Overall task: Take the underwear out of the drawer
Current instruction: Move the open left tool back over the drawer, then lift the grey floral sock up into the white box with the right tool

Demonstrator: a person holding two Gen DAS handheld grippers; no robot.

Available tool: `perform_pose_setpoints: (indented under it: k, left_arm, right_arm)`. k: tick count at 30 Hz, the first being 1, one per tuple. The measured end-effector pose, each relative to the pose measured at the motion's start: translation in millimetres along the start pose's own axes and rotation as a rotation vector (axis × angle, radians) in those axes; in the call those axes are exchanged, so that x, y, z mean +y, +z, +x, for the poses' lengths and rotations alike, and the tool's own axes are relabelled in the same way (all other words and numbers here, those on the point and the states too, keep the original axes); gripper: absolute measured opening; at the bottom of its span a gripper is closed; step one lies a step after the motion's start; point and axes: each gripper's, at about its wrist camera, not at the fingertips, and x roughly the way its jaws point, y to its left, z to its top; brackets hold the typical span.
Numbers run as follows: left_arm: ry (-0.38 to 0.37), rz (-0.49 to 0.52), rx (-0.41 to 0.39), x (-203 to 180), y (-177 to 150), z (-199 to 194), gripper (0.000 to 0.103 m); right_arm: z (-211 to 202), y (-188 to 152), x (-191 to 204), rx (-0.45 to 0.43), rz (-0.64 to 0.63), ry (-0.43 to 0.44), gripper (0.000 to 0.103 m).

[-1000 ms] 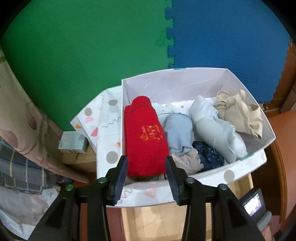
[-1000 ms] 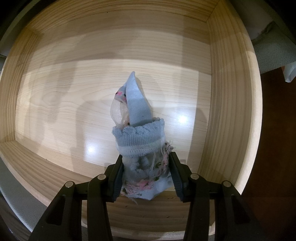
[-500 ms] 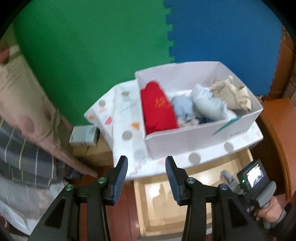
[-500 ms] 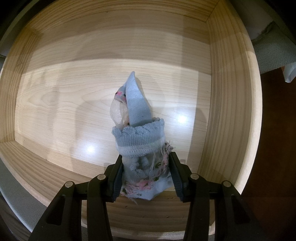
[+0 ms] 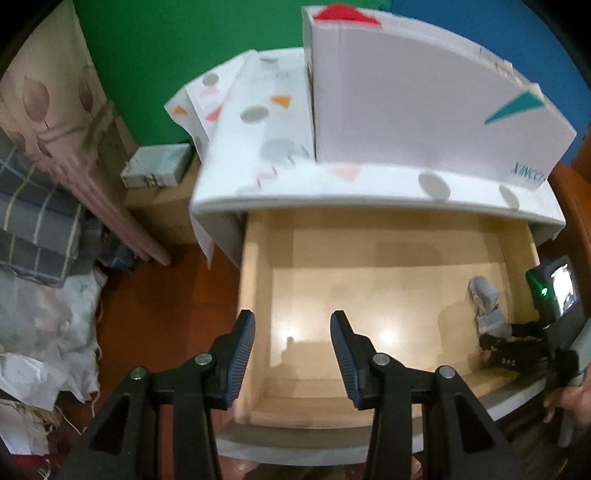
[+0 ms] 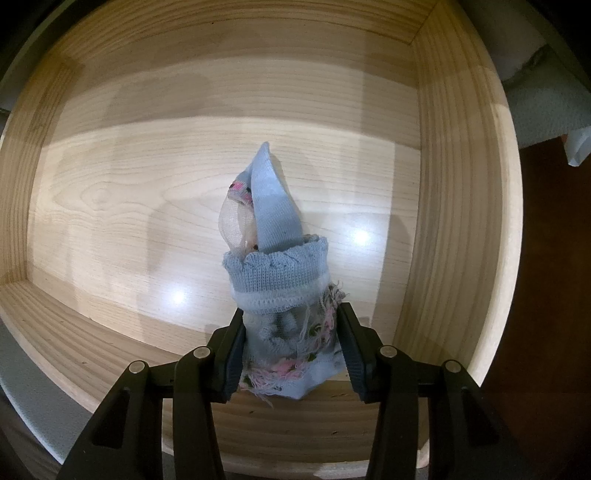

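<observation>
The wooden drawer (image 5: 369, 266) stands pulled out under a white cabinet top. Inside it, near its right wall, my right gripper (image 5: 495, 336) is shut on a rolled light-blue underwear bundle (image 5: 485, 299). The right wrist view shows that gripper (image 6: 291, 314) pointing straight down, its pads pressed on the bundle (image 6: 277, 258), which has pink trim and a blue tip lying on the drawer floor (image 6: 110, 184). My left gripper (image 5: 291, 317) hangs over the drawer's front left part, jaws apart with nothing between them.
A white cardboard box (image 5: 406, 92) with a red garment (image 5: 341, 13) showing at its top sits on the dotted cabinet top (image 5: 258, 110). A small box (image 5: 159, 168), a curtain and folded bedding (image 5: 37, 221) are at the left. A person's hand (image 5: 569, 398) holds the right gripper.
My left gripper has drawn back from over the white box and come down above the open drawer. The right gripper and its bundle have not moved.
</observation>
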Motion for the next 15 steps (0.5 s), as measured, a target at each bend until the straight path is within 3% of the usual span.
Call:
perform_pose_setpoints:
  k: [6, 15]
  left_arm:
    - [-0.031, -0.014, 0.003, -10.5, -12.3, 18.7, 0.043]
    - [0.009, 0.016, -0.027, -26.1, -22.8, 34.3, 0.043]
  right_arm:
    - [2.3, -0.4, 3.8, 0.0, -0.001, -0.005, 0.043]
    - [5.1, -5.3, 10.0, -0.01, -0.008, -0.021, 0.042]
